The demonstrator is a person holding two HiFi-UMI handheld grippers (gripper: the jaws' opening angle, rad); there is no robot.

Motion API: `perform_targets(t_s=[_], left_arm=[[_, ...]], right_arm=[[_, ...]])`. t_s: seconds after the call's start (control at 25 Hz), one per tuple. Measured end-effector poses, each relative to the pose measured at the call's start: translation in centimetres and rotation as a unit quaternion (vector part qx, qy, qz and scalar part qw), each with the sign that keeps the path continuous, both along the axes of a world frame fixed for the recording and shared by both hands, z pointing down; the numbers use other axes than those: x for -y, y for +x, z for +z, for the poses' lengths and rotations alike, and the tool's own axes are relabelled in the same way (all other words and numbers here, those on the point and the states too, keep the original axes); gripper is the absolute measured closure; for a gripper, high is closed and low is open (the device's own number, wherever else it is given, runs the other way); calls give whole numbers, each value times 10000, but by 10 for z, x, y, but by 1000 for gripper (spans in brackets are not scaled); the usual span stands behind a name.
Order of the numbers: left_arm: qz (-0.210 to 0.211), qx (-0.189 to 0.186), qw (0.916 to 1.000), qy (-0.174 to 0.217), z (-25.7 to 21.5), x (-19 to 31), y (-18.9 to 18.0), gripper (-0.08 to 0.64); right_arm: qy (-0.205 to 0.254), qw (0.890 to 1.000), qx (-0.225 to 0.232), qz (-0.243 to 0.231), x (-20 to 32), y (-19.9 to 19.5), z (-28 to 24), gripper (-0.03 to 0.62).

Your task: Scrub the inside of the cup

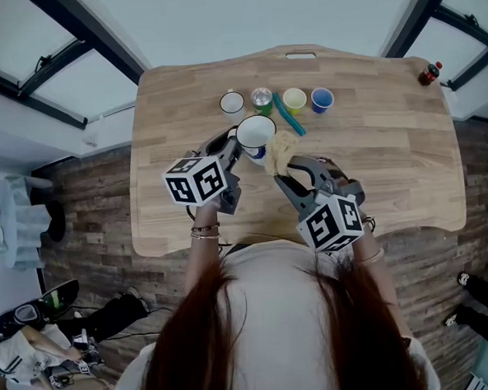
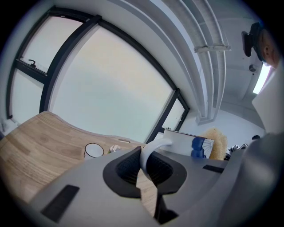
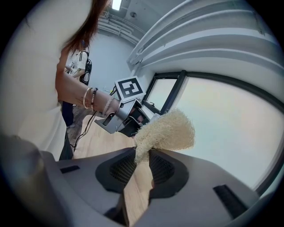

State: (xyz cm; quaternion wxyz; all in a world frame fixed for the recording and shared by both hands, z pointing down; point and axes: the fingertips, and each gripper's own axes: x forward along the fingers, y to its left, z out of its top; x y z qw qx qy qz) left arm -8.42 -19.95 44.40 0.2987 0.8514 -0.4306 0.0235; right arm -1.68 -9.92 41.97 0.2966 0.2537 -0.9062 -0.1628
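Note:
A white cup [image 1: 255,132] with a blue print hangs above the wooden table [image 1: 389,148], held up near the middle. My left gripper [image 1: 235,152] is shut on its curved white handle [image 2: 151,153], and the cup's side [image 2: 182,142] shows just past the jaws. Right of the cup, a beige loofah pad [image 1: 279,150] sticks out of my right gripper [image 1: 286,173], which is shut on its lower edge. In the right gripper view the loofah pad [image 3: 167,130] rises from the jaws, with the left gripper [image 3: 125,119] beyond it. Loofah and cup rim are close; I cannot tell whether they touch.
A row stands at the table's far side: a small white cup [image 1: 232,104], a clear glass [image 1: 261,98], a teal brush [image 1: 288,114], a yellow-green cup [image 1: 294,100] and a blue cup [image 1: 322,99]. A dark bottle [image 1: 429,74] stands at the far right corner.

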Motion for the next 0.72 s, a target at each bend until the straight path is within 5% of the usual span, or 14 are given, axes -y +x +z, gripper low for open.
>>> perform_targets(t_s=[0.72], left_arm=[[-45,-168,9998,-55,0,0,6,532]], right_arm=[[-1,9997,2,-244,-9,-12,0,495]])
